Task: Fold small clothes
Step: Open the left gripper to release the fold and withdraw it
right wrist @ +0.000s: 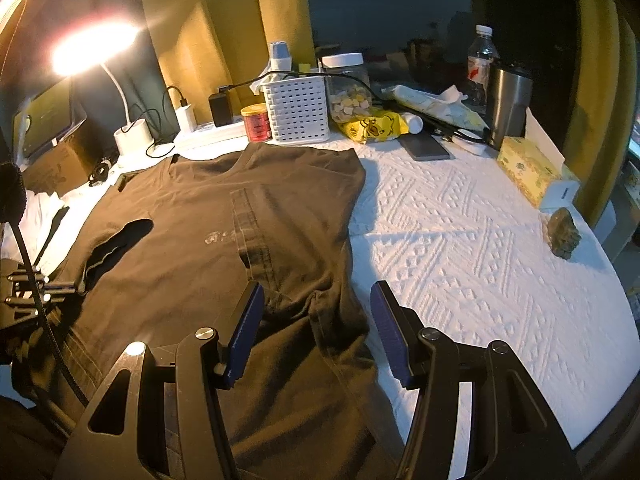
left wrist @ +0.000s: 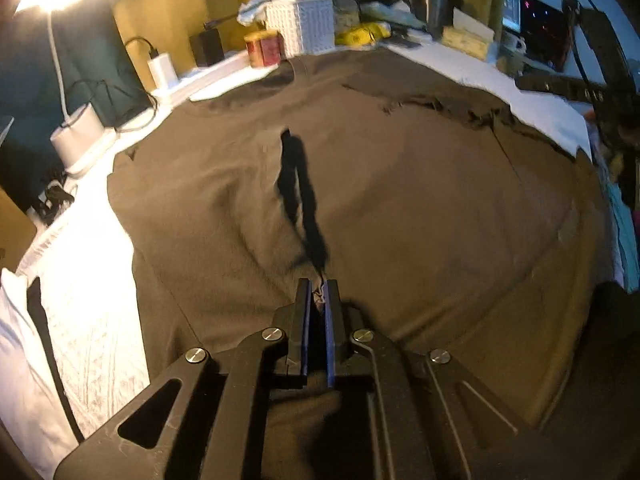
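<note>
A dark brown T-shirt lies spread on the white textured cover, its collar toward the clutter at the back. Its right side is folded inward, leaving a straight edge. In the left wrist view the shirt fills the middle. My left gripper is shut on a pinch of the shirt's cloth, which rises to it as a ridge. It also shows at the left edge of the right wrist view. My right gripper is open, with the jaws standing wide over the shirt's folded right edge.
A lit desk lamp stands at the back left. A white basket, jar, red tin, yellow bag, steel tumbler, bottle and tissue box line the back. A small dark object lies at right.
</note>
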`<state>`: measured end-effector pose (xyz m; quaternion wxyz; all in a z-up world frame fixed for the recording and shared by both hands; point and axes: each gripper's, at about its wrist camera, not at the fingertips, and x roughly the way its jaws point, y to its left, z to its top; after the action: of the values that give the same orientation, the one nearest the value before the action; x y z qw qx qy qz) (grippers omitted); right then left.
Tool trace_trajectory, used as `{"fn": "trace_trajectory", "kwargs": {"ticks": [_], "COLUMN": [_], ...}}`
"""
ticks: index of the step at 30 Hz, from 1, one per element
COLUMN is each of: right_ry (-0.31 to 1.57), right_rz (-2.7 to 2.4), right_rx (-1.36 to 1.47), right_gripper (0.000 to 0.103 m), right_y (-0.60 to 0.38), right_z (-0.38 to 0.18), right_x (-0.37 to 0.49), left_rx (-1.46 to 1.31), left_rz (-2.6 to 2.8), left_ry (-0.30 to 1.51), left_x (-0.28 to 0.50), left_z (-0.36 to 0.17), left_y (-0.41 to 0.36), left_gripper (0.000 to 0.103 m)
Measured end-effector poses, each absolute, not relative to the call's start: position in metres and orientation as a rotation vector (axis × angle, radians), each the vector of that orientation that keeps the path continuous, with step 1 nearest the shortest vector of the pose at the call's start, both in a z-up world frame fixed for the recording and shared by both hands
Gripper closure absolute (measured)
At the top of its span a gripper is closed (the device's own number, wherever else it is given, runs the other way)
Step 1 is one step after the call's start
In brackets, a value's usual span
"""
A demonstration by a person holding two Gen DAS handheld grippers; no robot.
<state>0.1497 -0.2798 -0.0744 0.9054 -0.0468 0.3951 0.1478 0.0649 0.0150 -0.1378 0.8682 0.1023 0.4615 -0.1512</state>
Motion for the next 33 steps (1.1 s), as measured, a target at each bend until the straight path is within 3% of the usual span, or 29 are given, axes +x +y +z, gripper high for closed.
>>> {"fn": "trace_trajectory", "kwargs": {"ticks": [6,8,10,12,25,28,33], "right_ry": [0.830,0.831,0.831,0.833,0.848,0.854,0.856], "right_rz": [0.304,0.310,0.317,0.322,0.306,0.308,0.311], "right_rx": [-0.091,-0.090,-0.090,-0.091,-0.065,-0.067,-0.077], "right_gripper": [0.045,0.045,0.045,0.045,0.045,0.045,0.045], "right_y": [-0.282,-0.280,-0.278,-0.278,-0.291,-0.291,-0.291], "right_z": [-0.080,-0.081,-0.081,-0.082,-0.088,-0.089,-0.088], "right_x": [0.149,0.151,0.152,0.154,0.173,0.178,0.183], "left_rx": [0.226,0.216,0.186,0.151,0.023,0.042,0.037], "left_rz": [-0.273,-0.270,-0.280,-0.281,-0.268,-0.285,-0.314], "left_ry": [1.003,0.989,0.960,0.929,0.976,0.967,0.957], "left_x": [0.062,0.061,0.065,0.071,0.162,0.165,0.162], "left_z": [-0.134,-0.130,-0.124,-0.120,-0.141,-0.142,-0.133], "left_y": [0.021,0.020,0.020,0.019,-0.002,-0.017,-0.025], "left_gripper": [0.095,0.080,0.049,0.040,0.040,0.029,0.029]}}
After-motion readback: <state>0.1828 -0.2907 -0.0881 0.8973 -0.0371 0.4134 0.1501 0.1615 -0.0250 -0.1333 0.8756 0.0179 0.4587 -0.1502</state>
